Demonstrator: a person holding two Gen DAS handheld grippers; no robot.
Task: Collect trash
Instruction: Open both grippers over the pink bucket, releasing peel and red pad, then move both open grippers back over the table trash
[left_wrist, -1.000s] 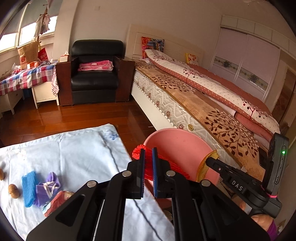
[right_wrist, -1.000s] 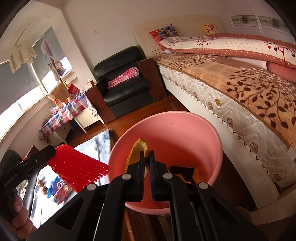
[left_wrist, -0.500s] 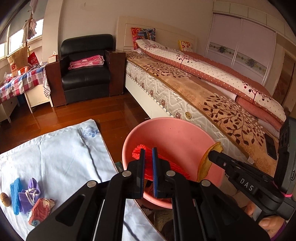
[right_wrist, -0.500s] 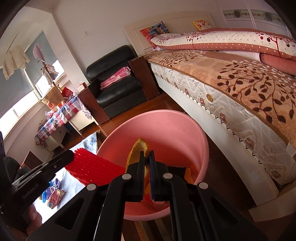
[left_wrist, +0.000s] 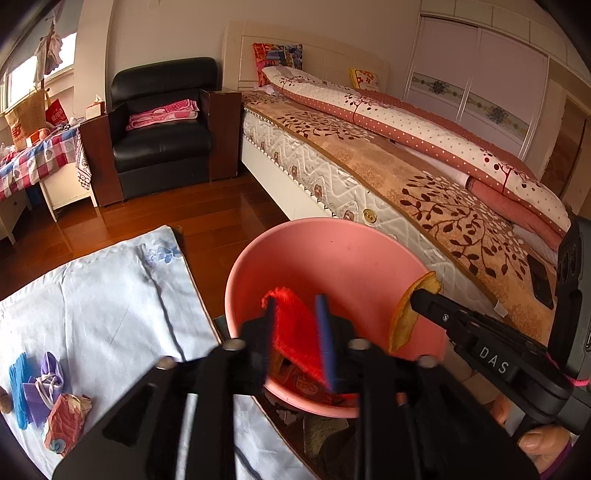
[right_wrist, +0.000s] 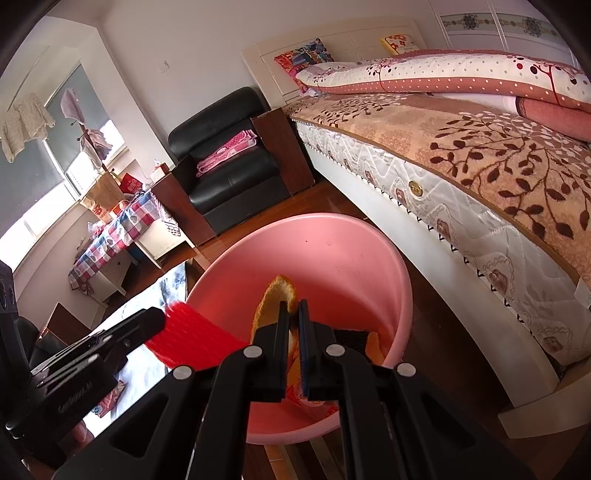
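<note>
Since a second ago the left tool has been carried over the pink bin, and its jaws, clamped then, are now opening with the red foam net between them. The right tool is staying clamped on an orange peel above the bin, where wrappers are lying. The bin is standing between the bed and the white-clothed worktop.
</note>
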